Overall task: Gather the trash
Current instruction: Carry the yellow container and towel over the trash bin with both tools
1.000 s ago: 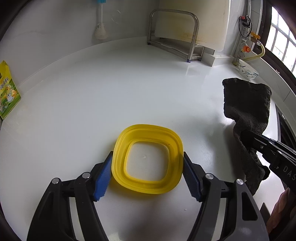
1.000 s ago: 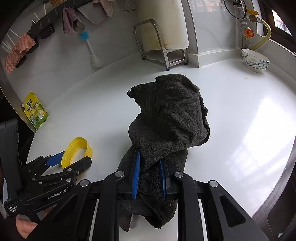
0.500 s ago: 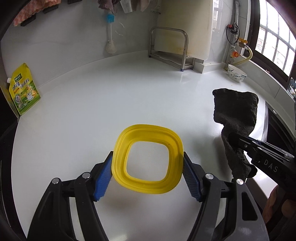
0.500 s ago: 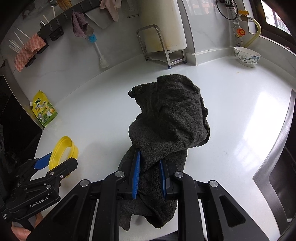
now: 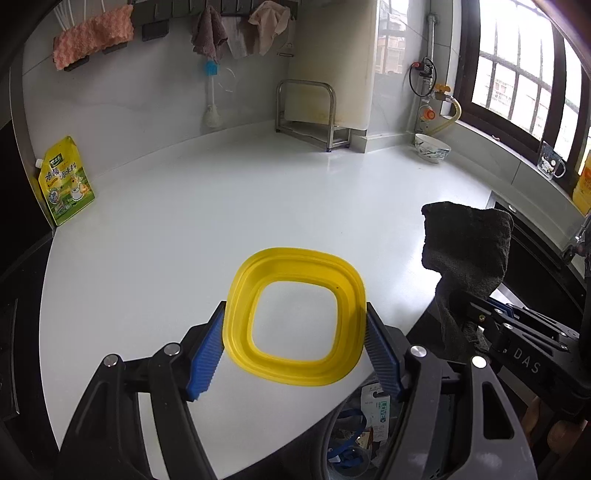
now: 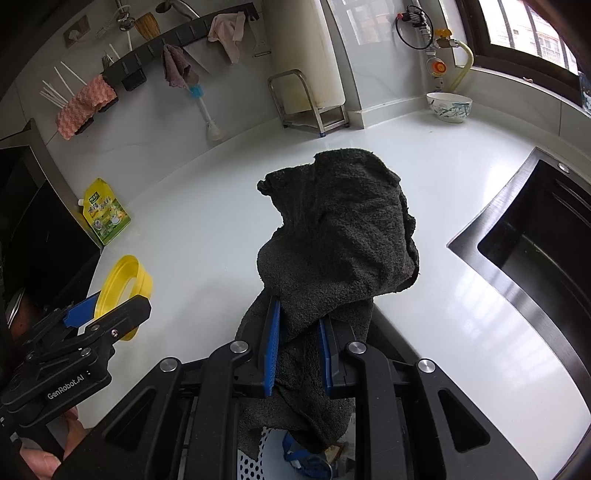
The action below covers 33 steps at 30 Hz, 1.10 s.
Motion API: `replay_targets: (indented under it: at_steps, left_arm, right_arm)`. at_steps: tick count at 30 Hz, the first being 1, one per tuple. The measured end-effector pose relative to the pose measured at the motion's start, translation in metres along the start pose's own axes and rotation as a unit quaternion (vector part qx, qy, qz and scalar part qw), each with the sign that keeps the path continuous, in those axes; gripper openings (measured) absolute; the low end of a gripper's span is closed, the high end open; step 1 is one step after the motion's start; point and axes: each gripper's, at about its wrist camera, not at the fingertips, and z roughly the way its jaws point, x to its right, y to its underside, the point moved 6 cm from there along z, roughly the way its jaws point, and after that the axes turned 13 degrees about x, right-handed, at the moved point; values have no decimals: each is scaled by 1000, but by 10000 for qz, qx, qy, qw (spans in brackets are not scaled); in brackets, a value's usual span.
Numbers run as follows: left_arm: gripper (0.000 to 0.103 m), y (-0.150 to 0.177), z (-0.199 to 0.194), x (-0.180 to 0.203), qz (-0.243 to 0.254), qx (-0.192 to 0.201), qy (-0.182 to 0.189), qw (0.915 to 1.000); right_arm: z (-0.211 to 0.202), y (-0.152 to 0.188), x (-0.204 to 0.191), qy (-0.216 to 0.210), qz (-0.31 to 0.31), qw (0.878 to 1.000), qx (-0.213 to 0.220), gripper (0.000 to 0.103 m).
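My left gripper (image 5: 294,332) is shut on a yellow square ring-shaped lid (image 5: 295,317) and holds it in the air over the front edge of the white counter (image 5: 221,206). The lid also shows at the left in the right wrist view (image 6: 123,288). My right gripper (image 6: 297,332) is shut on a dark grey rag (image 6: 340,236), which drapes forward and hangs down between the fingers. The rag also shows at the right in the left wrist view (image 5: 467,251). A bin with trash (image 5: 362,435) lies below the counter edge, under both grippers.
A yellow-green pouch (image 5: 64,181) leans at the back left. A metal rack with a cutting board (image 5: 314,110) stands at the back. A bowl (image 6: 448,106) sits at the back right. A dark sink (image 6: 535,251) opens at the right. Cloths hang on a wall rail (image 6: 177,29).
Both grippers have pulled back and risen from the counter with the lid and rag still held. The counter's front edge and the bin below have come into view.
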Motion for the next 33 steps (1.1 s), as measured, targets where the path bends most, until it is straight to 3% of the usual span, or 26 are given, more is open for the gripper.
replay_targets:
  at_steps: [15, 22, 33]
  left_arm:
    - [68, 51, -42, 73, 470, -66, 750, 9961]
    - [68, 72, -46, 85, 507, -132, 1028, 9933]
    - [69, 96, -47, 95, 767, -287, 1080, 9908]
  right_arm:
    - [-87, 66, 44, 409, 419, 9981, 176, 18]
    - [-105, 93, 55, 606, 462, 9971, 5, 18]
    - [-108, 121, 54, 649, 381, 9968, -263, 18]
